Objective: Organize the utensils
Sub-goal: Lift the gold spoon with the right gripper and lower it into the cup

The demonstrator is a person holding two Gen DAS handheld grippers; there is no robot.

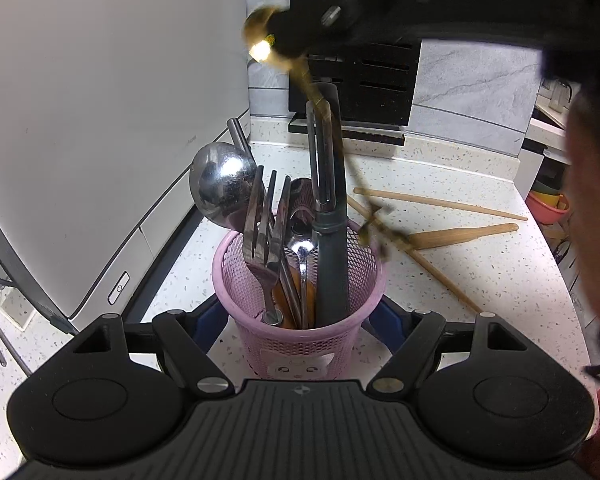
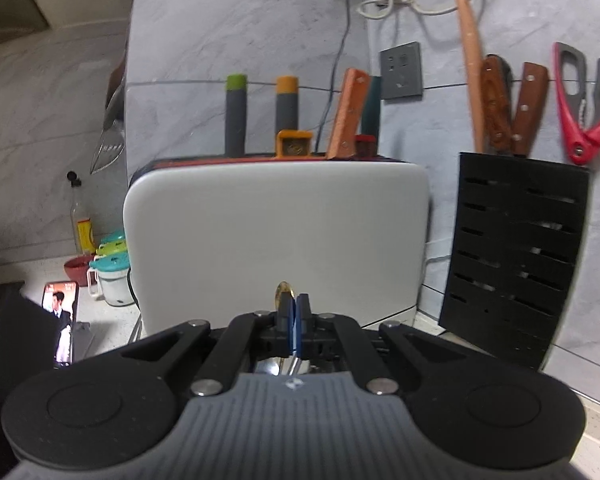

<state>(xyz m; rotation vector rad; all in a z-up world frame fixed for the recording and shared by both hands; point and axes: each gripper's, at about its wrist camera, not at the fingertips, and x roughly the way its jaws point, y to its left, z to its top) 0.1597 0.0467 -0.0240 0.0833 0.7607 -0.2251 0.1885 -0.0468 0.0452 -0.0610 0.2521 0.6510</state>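
Observation:
A pink mesh utensil basket (image 1: 244, 280) stands on the speckled counter between the fingers (image 1: 210, 322) of my left gripper (image 1: 298, 320), which grips it. It holds a steel ladle (image 1: 220, 180), a fork (image 1: 266, 216), spoons and a dark grey peeler (image 1: 330, 208). My right gripper (image 2: 294, 316) is shut on a gold spoon (image 2: 283, 290). In the left wrist view that gold spoon (image 1: 260, 36) hangs blurred above the basket, its handle pointing down towards the basket's right rim. Wooden chopsticks (image 1: 440, 202) and a wooden spatula (image 1: 464, 234) lie on the counter to the right.
A white appliance (image 1: 100, 120) stands close on the left; it also fills the middle of the right wrist view (image 2: 280, 232). A black knife block (image 2: 512, 248) with knives and red scissors (image 2: 580, 120) stands against the tiled wall. A phone (image 2: 62, 320) stands at the left.

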